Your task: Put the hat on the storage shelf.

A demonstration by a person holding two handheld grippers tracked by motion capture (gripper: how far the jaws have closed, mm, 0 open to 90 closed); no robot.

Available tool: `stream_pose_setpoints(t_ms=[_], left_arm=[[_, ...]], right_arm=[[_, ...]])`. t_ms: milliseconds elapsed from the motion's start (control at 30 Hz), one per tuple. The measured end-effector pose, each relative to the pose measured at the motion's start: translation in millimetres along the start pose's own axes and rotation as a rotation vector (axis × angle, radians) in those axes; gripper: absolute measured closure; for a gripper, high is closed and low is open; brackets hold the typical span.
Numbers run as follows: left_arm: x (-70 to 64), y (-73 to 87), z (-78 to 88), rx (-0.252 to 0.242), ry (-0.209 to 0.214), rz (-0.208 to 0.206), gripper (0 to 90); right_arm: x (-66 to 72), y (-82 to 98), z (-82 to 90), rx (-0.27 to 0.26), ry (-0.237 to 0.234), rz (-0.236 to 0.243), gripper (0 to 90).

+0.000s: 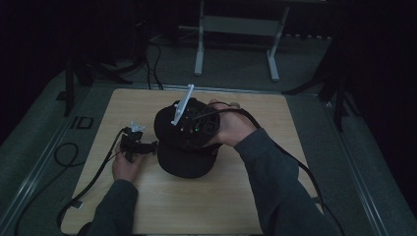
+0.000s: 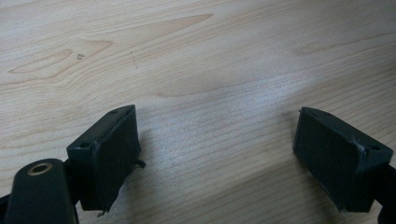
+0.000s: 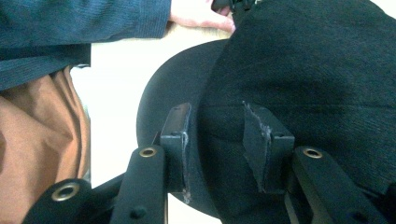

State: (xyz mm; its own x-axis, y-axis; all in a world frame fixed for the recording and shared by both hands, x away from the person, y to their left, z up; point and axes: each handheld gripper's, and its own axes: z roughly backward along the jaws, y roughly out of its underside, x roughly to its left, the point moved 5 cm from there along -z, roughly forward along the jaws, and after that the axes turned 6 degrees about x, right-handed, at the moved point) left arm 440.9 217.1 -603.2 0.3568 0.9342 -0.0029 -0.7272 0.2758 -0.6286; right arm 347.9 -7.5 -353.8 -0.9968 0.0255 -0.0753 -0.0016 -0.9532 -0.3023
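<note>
A black cap [image 1: 186, 161] lies on the wooden table [image 1: 221, 206], its brim toward the near edge. My right gripper [image 1: 189, 132] sits on top of the cap's crown, held from the right by a hand. In the right gripper view the cap [image 3: 299, 70] is close under the gripper [image 3: 217, 126]. Its pads stand apart, with crown fabric lying loose between them and the right pad's face bare. My left gripper [image 1: 147, 146] rests on the table just left of the cap. In its own view it [image 2: 217, 135] is open over bare wood [image 2: 210, 60], holding nothing.
Black cables [image 1: 93, 177] trail off the table's left and right sides. A grey metal stand [image 1: 236, 44] is on the floor beyond the far edge. The person's dark sleeve [image 3: 84, 32] and an orange garment [image 3: 37, 140] lie at the table's near side.
</note>
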Motion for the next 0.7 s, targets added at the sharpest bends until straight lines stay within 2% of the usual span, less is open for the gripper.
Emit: stream_pose_setpoints(t_ms=[133, 200, 333, 433, 500, 633, 700], left_arm=[[0.0, 0.0, -0.1, -0.001, -0.001, 0.000, 14.0], [0.0, 0.0, -0.1, -0.001, -0.001, 0.000, 14.0], [-0.1, 0.0, -0.1, -0.002, 0.000, 0.001, 14.0], [-0.2, 0.0, -0.1, -0.002, -0.001, 0.002, 14.0], [-0.1, 0.0, -0.1, -0.002, 0.000, 0.001, 14.0], [-0.1, 0.0, -0.1, -0.002, -0.001, 0.001, 14.0], [-0.1, 0.0, -0.1, -0.002, 0.000, 0.001, 14.0]], right_arm=[[-2.4, 4.0, 3.9, -0.005, 0.014, -0.023, 62.6], [-2.6, 7.0, 5.7, -0.031, 0.008, -0.037, 62.9], [-6.3, 17.1, 7.5, -0.016, 0.037, -0.063, 62.1], [-8.1, 23.3, 11.1, -0.039, 0.039, -0.094, 61.5], [-12.2, 28.6, 12.5, -0.034, 0.062, -0.120, 61.1], [-16.1, 37.3, 13.9, -0.052, 0.066, -0.161, 60.9], [-18.0, 42.9, 13.0, -0.042, 0.076, -0.174, 60.5]])
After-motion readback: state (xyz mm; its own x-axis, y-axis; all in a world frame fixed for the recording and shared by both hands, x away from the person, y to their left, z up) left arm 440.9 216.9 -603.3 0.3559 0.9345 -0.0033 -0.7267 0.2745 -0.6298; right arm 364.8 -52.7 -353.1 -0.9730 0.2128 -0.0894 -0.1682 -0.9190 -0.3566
